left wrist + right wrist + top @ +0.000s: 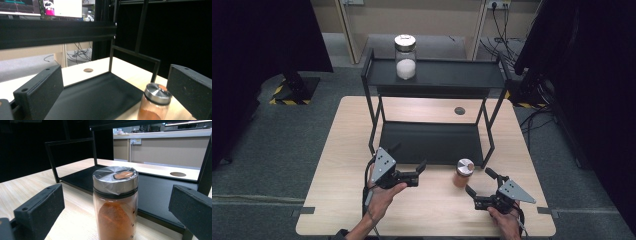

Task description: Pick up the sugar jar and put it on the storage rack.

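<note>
**Right tongs lined up on the spice jar, grasp not yet made**

Step in hand looks like the approach. The spice jar (pixel 463 172) of orange powder stands upright on the table (pixel 337 200), just in front of the black shelf rack (pixel 434 142), near its right front leg. Right tongs (pixel 478 184) wide, jar framed between the jaws in the right gripper view, no contact seen. Left tongs (pixel 409 160) also wide, holding nothing, near the rack's lower shelf. Next move probably: ease forward, centre on the jar body below the metal lid (pixel 115 178), close.

Hard to tell: jar base is cut off in both gripper views. A white-filled jar (pixel 405 56) sits on the top shelf.
</note>
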Motion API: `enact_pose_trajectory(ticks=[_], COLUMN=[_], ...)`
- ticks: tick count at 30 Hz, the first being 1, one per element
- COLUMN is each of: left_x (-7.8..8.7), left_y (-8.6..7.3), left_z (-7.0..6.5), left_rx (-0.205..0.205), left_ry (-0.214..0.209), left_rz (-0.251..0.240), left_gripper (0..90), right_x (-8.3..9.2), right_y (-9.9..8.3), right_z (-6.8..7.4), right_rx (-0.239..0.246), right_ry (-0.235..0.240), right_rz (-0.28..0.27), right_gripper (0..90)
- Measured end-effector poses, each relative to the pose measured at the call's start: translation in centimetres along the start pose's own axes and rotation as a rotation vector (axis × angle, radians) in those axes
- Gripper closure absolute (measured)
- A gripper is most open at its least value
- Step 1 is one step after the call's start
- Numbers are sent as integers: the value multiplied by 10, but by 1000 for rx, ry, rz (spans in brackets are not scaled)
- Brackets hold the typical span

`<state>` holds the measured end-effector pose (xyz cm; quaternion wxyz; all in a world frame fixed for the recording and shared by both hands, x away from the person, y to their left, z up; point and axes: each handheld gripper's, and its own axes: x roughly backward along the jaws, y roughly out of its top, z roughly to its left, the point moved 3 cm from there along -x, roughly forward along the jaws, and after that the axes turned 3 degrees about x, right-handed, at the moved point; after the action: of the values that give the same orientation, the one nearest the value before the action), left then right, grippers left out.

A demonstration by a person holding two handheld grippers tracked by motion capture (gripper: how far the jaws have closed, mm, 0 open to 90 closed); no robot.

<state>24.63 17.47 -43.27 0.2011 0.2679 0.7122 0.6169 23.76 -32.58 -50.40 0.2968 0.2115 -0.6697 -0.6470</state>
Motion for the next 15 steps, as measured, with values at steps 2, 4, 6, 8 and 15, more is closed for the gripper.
enact_pose_trajectory(ticks=[2,4,6,8,15], left_x=[1,2,4,5,10], left_y=[-5,-11,-16,-20,-35], left_z=[1,1,2,3,6], left_rx=[5,5,9,11,7], left_ry=[-2,2,1,-2,-6], left_rz=[6,10,8,5,6], left_gripper=[3,2,2,3,2], right_x=[0,0,0,0,0], right_y=[0,0,0,0,0], right_z=[0,0,0,0,0], right_rx=[0,1,1,1,1], right_ry=[0,0,0,0,-1], right_rz=[0,0,0,1,0], right_gripper=[2,2,2,2,2])
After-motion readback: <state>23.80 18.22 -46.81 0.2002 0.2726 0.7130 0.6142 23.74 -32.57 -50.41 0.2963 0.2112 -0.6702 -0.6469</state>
